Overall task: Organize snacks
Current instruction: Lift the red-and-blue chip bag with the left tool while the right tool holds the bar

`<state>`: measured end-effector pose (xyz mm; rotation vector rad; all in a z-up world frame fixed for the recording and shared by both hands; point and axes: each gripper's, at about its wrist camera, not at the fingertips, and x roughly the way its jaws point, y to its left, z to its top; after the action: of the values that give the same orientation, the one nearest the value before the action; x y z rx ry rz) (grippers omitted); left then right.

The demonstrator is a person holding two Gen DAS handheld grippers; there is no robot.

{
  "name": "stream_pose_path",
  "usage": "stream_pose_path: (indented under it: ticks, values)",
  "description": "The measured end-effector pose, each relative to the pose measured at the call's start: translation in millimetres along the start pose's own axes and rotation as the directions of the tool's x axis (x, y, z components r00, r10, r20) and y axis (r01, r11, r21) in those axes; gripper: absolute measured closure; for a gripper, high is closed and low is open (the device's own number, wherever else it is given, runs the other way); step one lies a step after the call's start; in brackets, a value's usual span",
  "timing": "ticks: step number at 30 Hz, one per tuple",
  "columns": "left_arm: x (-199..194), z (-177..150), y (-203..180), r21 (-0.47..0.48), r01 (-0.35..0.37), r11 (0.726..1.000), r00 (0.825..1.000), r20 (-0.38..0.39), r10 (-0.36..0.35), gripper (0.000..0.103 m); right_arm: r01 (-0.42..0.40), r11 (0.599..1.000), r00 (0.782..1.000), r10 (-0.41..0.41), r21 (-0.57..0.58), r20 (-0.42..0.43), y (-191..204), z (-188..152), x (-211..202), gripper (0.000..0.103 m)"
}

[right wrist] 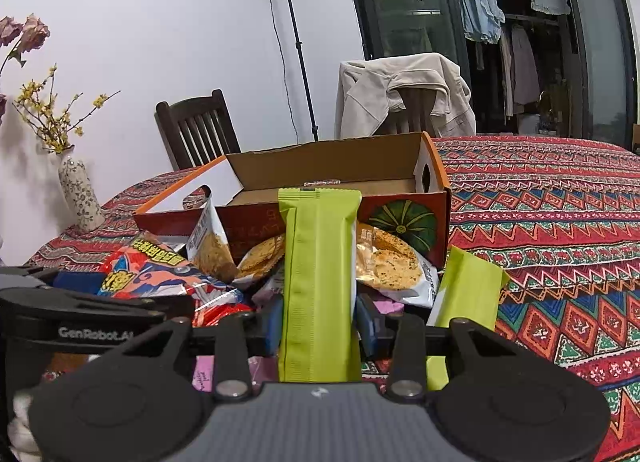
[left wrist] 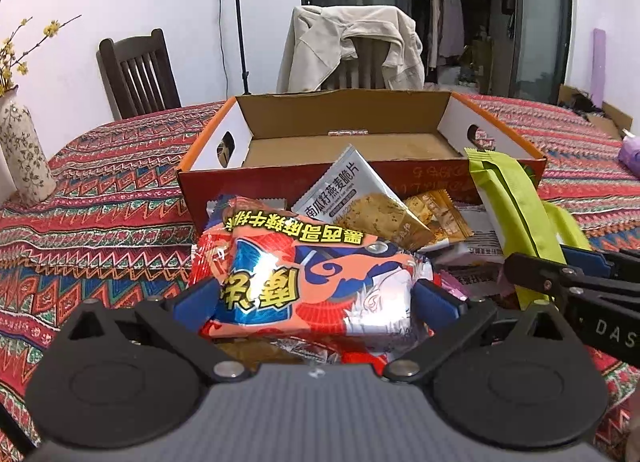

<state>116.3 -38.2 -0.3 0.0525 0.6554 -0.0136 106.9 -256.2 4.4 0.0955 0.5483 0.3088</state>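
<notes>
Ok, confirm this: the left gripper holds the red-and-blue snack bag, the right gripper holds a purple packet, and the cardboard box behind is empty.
One thing is wrong: the right gripper holds a green packet, not a purple one, as the right wrist view shows. The left gripper does hold the red-and-blue snack bag, and the cardboard box looks empty.

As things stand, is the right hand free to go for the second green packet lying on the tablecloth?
Probably not yet: the right tongs are already shut on an upright green snack bar. The second green packet lies uncovered just to their right, so the path is free once they let go.

The left gripper (left wrist: 316,296) has its jaws clamped on a red snack bag (left wrist: 308,282) before the open cardboard box (left wrist: 496,130).
</notes>
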Motion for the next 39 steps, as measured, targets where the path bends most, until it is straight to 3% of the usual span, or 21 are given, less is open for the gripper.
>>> stream_pose_path:
  ticks: [12,19,25,28,35,39]
  values:
    - [-28.8,-9.7,14.5,-0.032,0.043,0.999,0.996,0.073,-0.041,0.006,0.012,1.000,1.000,-0.011,-0.023,0.020,6.8,1.6,-15.8,0.065]
    - [-50.3,-3.7,21.3,-0.023,0.045,0.999,0.988,0.147,-0.041,0.016,0.007,0.999,0.999,-0.005,-0.044,0.044,12.6,8.8,-25.6,0.065]
    - [-47.3,-6.0,22.2,-0.024,0.049,0.998,0.992,0.122,-0.046,0.017,0.011,0.999,0.999,-0.008,-0.049,0.051,14.8,11.6,-27.6,0.065]
    - [-44.9,-12.3,25.6,-0.043,0.042,0.998,0.995,0.097,-0.038,0.002,0.009,0.999,0.999,-0.007,-0.047,0.041,15.2,9.2,-26.9,0.065]
    - [-39.5,-17.3,38.8,-0.163,0.018,0.987,0.999,0.040,-0.011,0.000,0.000,0.999,1.000,0.001,-0.035,0.015,13.1,3.4,-23.5,0.065]
    - [-30.6,-12.4,38.1,-0.168,-0.012,0.986,1.000,0.002,0.013,0.000,-0.011,0.999,1.000,0.012,-0.032,0.006,14.0,0.2,-21.8,0.065]
